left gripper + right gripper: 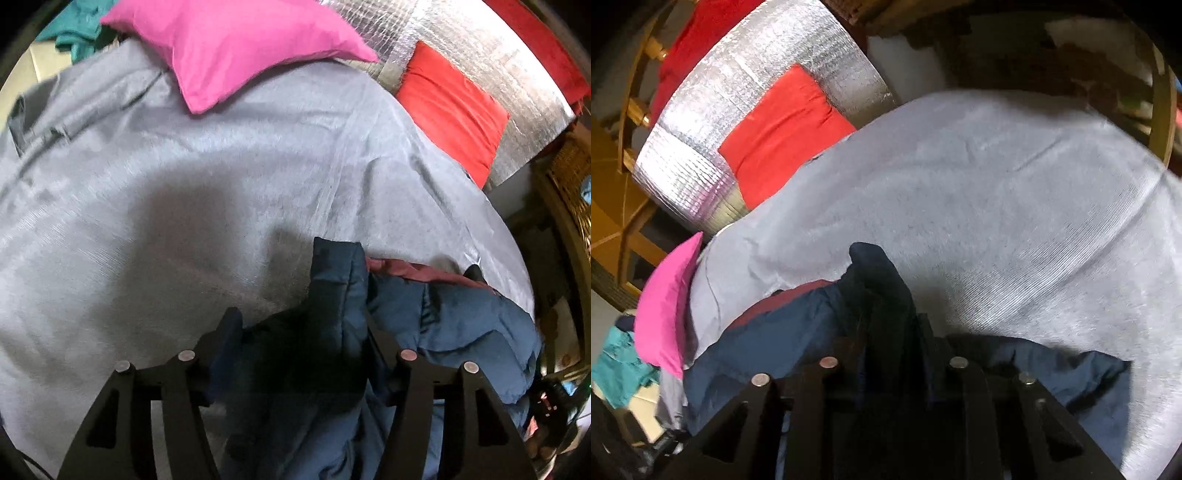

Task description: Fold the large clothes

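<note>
A navy padded jacket (pixel 461 325) with a maroon lining (pixel 406 271) lies bunched at the near edge of a bed covered by a grey sheet (pixel 184 184). My left gripper (pixel 301 321) points down at it, and a thick upright fold of the jacket fills the gap between its black fingers (pixel 231 325). In the right wrist view the same jacket (pixel 768 343) spreads across the lower half. My right gripper (pixel 886 332) has a dark ridge of jacket cloth rising between its fingers, whose tips are sunk in the fabric.
A pink pillow (pixel 240 48) lies at the far side of the sheet. A red cushion (pixel 450 110) rests against a silver foil mat (pixel 498 55). Teal cloth (pixel 620 373) is heaped beyond the pillow. A wooden chair (pixel 631 110) and wicker furniture (pixel 569 173) flank the bed.
</note>
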Motion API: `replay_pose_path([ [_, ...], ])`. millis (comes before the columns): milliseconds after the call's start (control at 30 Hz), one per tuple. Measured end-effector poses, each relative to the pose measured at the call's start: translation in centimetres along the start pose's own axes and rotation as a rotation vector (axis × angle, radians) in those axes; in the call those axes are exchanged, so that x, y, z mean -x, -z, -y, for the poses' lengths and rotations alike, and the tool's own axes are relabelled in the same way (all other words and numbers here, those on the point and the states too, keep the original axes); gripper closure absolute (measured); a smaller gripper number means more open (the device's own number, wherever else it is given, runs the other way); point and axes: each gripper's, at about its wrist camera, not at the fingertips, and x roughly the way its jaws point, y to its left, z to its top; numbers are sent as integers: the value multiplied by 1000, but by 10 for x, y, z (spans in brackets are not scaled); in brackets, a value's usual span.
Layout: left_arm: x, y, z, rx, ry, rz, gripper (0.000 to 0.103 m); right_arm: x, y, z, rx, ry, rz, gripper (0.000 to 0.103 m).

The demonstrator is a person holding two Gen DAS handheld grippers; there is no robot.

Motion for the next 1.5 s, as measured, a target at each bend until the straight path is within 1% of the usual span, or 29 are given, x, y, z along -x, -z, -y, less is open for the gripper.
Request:
replay_pose_path([
  [33,7,1,3,-12,-5,13,40,6,1,-5,21,16,13,56],
  [67,18,2,7,-30,-16,42,40,11,3,-9,35,18,25,49],
  [100,27,4,10,-45,-27,71,39,19,5,-13,53,35,46,39],
  [167,46,10,19,-92,-40,142,34,37,11,-24,118,93,109,39],
  [200,55,13,24,-116,-43,173,30,45,16,-30,162,114,135,39],
  [267,70,22,36,-160,-41,225,29,64,25,-43,255,152,179,39],
  [367,81,34,51,-220,-16,247,29,85,38,-58,352,191,231,39],
  [467,85,47,65,-274,-4,247,29,105,55,-66,430,227,275,39],
  [533,84,58,75,-313,-14,237,29,115,66,-68,472,248,291,39],
  [633,83,71,85,-345,-26,221,29,127,77,-67,503,262,303,39],
  [800,83,87,87,-375,-42,205,29,140,93,-61,542,278,315,39],
  [933,83,99,83,-381,-58,190,29,142,99,-57,565,288,311,39],
  [1300,90,115,64,-362,-87,169,29,153,119,-52,606,316,316,39],
  [1500,96,127,50,-356,-107,150,29,157,127,-45,613,323,304,39],
])
